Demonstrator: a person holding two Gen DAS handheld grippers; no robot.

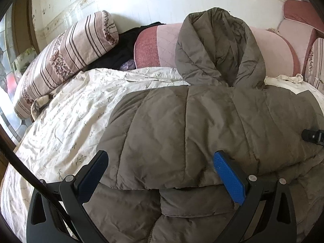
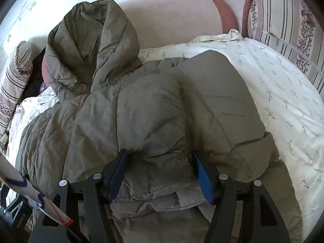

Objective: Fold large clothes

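Note:
An olive-brown puffer jacket lies on the bed, its hood propped against a pink quilt roll. My left gripper is open wide over the jacket's lower left part. A folded edge of the jacket lies between its fingers, and the pads stand clear of it. In the right wrist view the jacket fills the middle and the hood stands up at the far left. My right gripper is closed on a puffy fold of the jacket. The fabric bulges and creases against both blue pads.
A cream flower-print sheet covers the bed. The pink quilt roll lies along the white wall. Striped pillows sit at both ends, with dark clothes beside the left one. A white tag hangs at lower left.

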